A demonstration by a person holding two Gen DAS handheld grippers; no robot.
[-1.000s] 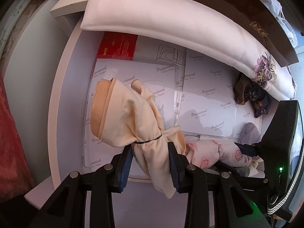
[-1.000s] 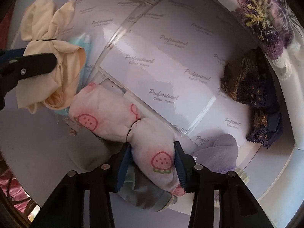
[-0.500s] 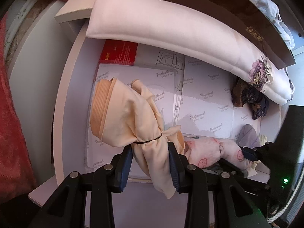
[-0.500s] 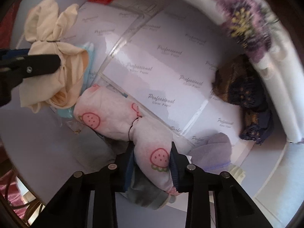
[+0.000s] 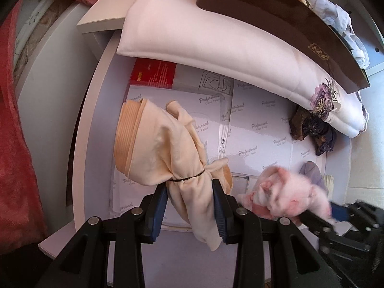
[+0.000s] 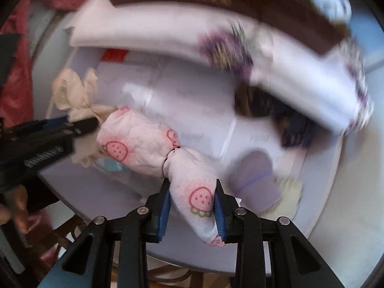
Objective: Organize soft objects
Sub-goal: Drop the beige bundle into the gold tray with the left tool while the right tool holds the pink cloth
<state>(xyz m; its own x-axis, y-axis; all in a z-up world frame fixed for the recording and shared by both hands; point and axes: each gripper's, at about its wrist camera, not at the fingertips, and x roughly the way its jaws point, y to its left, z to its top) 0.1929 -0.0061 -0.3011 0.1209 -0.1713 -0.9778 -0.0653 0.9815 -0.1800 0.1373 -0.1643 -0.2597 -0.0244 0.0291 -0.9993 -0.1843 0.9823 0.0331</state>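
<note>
My left gripper [image 5: 189, 206] is shut on the tail of a cream cloth bundle [image 5: 165, 148] tied with a thin black band, held above the white shelf [image 5: 96, 110]. My right gripper [image 6: 192, 204] is shut on a white bundle printed with pink strawberries [image 6: 144, 148], also tied in the middle and lifted off the shelf. In the left wrist view the strawberry bundle [image 5: 285, 196] shows blurred at the lower right. The right wrist view has the cream bundle [image 6: 74, 91] and the left gripper's fingers [image 6: 81, 124] at its left.
Glossy paper packs [image 5: 259, 129] cover the shelf floor, with a red pack [image 5: 153, 74] at the back. A long pink pillow [image 5: 216, 38] with a purple flower lies along the rear. A dark lace item [image 5: 312, 129] and a lilac cloth [image 6: 254, 175] lie on the right.
The right gripper closed on the strawberry bundle and lifted it off the grey cloth, rolling as it rose. The left gripper kept still with the cream bundle.
</note>
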